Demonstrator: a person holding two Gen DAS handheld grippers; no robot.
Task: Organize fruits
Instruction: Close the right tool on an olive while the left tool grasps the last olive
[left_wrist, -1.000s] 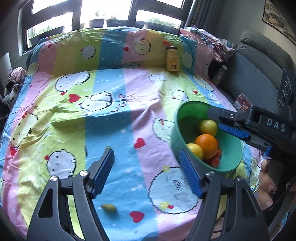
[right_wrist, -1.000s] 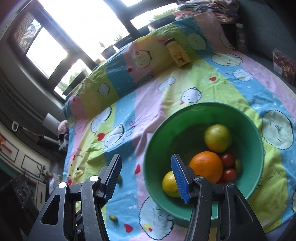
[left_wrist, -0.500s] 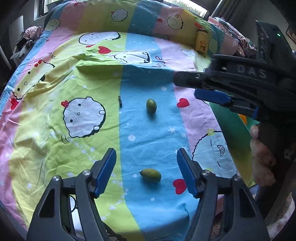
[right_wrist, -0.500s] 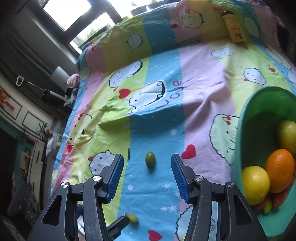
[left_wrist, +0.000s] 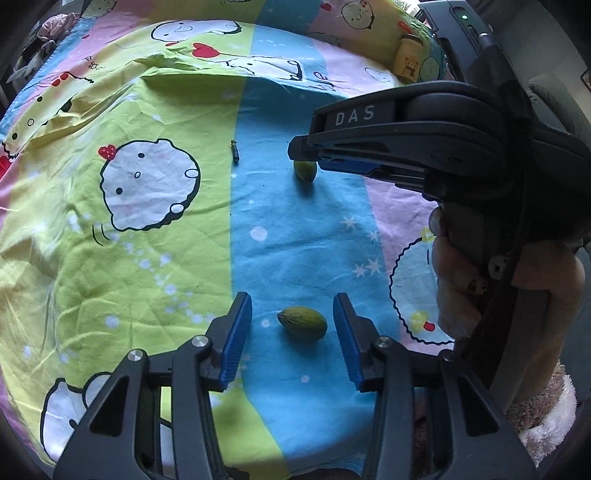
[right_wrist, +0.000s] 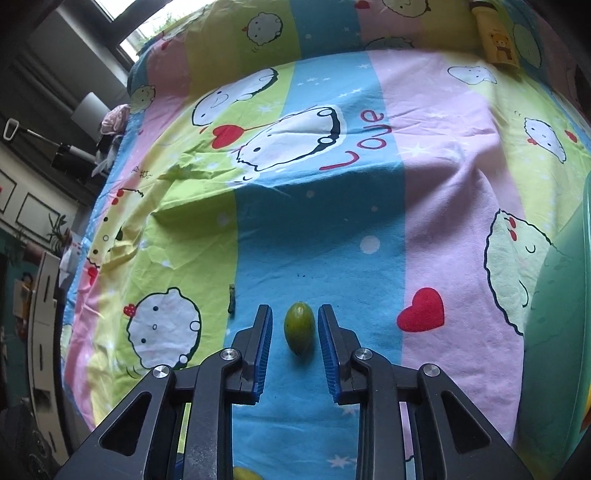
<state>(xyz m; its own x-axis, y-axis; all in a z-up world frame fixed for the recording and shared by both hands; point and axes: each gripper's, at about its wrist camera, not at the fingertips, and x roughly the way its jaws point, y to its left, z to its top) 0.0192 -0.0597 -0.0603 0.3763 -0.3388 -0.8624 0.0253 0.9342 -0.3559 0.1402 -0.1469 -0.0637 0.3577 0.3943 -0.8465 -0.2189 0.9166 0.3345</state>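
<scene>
Two small green oval fruits lie on the blue stripe of the cartoon bedsheet (left_wrist: 147, 258). The nearer fruit (left_wrist: 302, 323) sits between the blue pads of my left gripper (left_wrist: 291, 300). Its jaws are closing, with a gap on each side of the fruit. The farther fruit (right_wrist: 299, 326) lies between the pads of my right gripper (right_wrist: 294, 308). Those jaws are closing too, and thin gaps remain beside the fruit. In the left wrist view the right gripper (left_wrist: 303, 157) reaches in from the right over that fruit (left_wrist: 304, 170), held by a person's hand (left_wrist: 461, 280).
The green bowl (right_wrist: 561, 314) stands at the right edge of the right wrist view. A small dark stem (left_wrist: 234, 150) lies left of the farther fruit. A yellow bottle (right_wrist: 498, 40) lies at the far end of the sheet.
Both grippers have swung away from the bowl and come down over the sheet. Each now has a green fruit between its pads, and both pairs of jaws have narrowed.
</scene>
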